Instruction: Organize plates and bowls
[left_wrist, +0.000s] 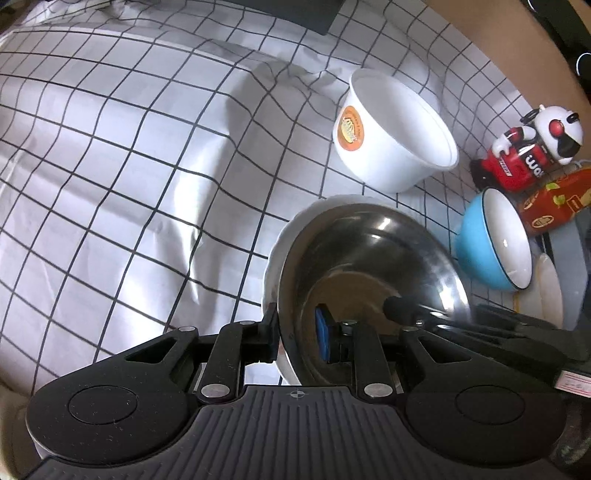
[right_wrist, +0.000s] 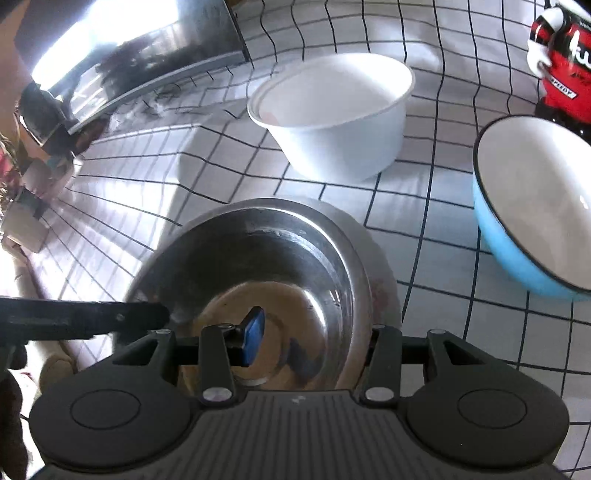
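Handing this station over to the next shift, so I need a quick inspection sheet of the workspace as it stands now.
Surface: white checked cloth, wrinkled.
Job's things: steel bowl nested in a white dish; white paper bowl and blue bowl stand apart.
Clutter: toy robot, red box.
Grippers: left gripper clamps the stack's rim, one finger inside; right gripper likewise on the opposite rim.
Cables: nothing seen.
Surroundings: shiny metal appliance at the cloth's far edge.

checked cloth (left_wrist: 129, 166), robot toy (left_wrist: 532, 147), red carton (left_wrist: 554, 205) beside it.
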